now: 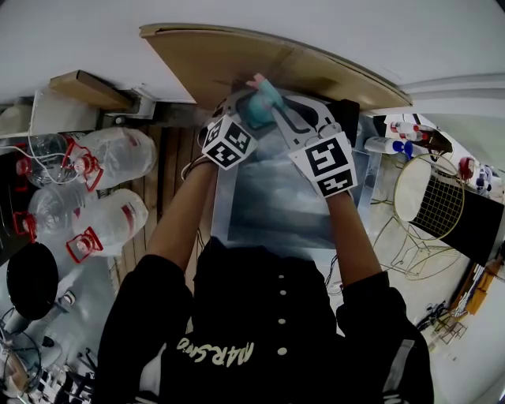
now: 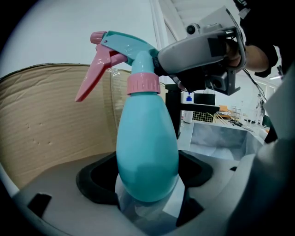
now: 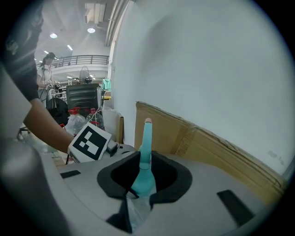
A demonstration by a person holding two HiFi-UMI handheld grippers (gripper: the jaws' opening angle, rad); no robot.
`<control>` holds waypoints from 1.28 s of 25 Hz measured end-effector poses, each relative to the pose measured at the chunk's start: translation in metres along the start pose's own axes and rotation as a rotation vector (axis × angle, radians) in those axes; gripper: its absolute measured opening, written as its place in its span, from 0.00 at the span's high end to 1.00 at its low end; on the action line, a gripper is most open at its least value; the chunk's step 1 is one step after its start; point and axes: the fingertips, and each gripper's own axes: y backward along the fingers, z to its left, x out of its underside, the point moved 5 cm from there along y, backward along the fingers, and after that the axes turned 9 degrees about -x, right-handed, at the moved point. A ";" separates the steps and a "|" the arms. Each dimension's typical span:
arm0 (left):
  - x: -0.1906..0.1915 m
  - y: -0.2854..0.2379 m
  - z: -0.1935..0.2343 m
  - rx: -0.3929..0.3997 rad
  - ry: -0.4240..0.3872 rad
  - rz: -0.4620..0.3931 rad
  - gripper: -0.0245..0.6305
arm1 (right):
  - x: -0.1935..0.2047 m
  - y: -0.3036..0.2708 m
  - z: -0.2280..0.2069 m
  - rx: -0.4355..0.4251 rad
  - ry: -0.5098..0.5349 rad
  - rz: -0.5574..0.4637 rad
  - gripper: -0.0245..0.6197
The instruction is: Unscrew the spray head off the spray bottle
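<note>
The left hand-held gripper (image 2: 145, 180) pinches the bottle (image 2: 147, 138) steady while the right hand-held gripper (image 3: 144, 177) clamps the spray head (image 2: 128, 44) for unscrewing.

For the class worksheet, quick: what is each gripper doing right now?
Left gripper: closed, holding the teal spray bottle by its body.
Right gripper: closed, holding the spray head.

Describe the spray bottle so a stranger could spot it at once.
Find the brown cardboard sheet leaning on the white wall; right in front of it, the left gripper clamps the spray bottle and the right gripper its top. Unlike the clear red-capped jugs at the left, it is teal and egg-shaped, with a pink collar and trigger.
</note>
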 end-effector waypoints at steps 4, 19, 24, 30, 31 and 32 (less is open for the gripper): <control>-0.001 0.001 0.000 -0.007 -0.001 0.002 0.36 | -0.001 0.004 0.000 0.024 -0.050 -0.001 0.66; 0.001 -0.003 -0.003 -0.063 0.030 0.018 0.36 | -0.019 0.007 0.044 0.118 -0.370 -0.106 0.55; 0.000 -0.004 -0.005 -0.133 0.071 0.025 0.36 | -0.017 0.000 0.036 0.164 -0.403 -0.104 0.48; 0.000 -0.005 -0.007 -0.164 0.090 0.029 0.36 | -0.017 -0.002 0.033 0.209 -0.372 -0.083 0.45; 0.000 -0.006 -0.007 -0.165 0.089 0.031 0.36 | -0.016 -0.003 0.033 0.215 -0.365 -0.076 0.45; 0.000 -0.006 -0.007 -0.166 0.088 0.032 0.36 | -0.015 -0.004 0.033 0.218 -0.363 -0.070 0.44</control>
